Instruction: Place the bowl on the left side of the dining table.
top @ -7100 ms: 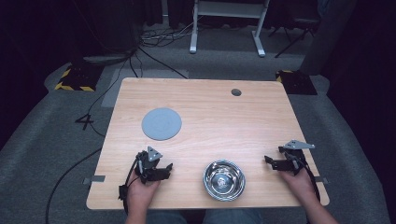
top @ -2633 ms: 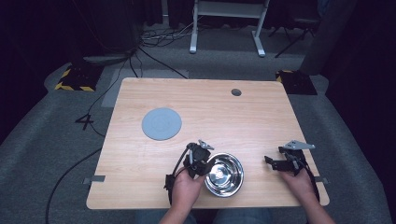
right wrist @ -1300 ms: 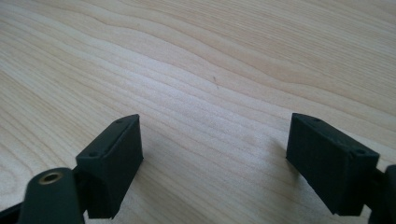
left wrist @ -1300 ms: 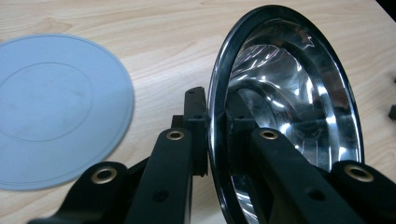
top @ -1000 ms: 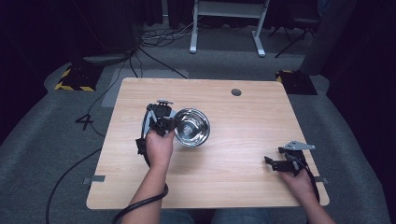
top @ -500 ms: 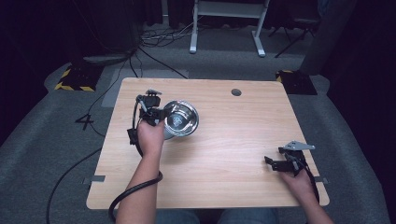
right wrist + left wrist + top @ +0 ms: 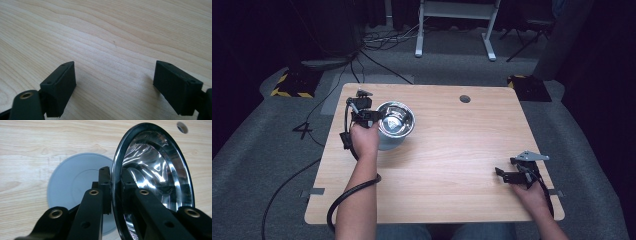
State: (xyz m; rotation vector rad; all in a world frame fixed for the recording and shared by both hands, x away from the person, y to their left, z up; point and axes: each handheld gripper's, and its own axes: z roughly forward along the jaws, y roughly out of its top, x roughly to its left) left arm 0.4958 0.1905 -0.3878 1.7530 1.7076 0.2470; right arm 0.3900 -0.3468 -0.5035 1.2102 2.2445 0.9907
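Left gripper (image 7: 371,116) is clamped on the rim of the steel bowl (image 7: 395,120), one jaw outside the wall, the other inside; the left gripper view shows the rim (image 7: 115,182) pinched tight between them. Bowl sits at the table's (image 7: 452,165) far-left part, held above the grey disc (image 7: 72,185). In the high view the disc is mostly hidden under the bowl, just a sliver showing below it. Cannot tell whether bowl touches disc; in the left gripper view the bowl is tilted, its mouth facing that camera's right.

Right gripper (image 7: 508,175) rests near the table's near-right edge, well apart from the bowl. Its jaws stand wide apart with nothing between them, bare wood under them (image 7: 115,62).

A cable hole (image 7: 465,98) sits near the far edge, right of the bowl.
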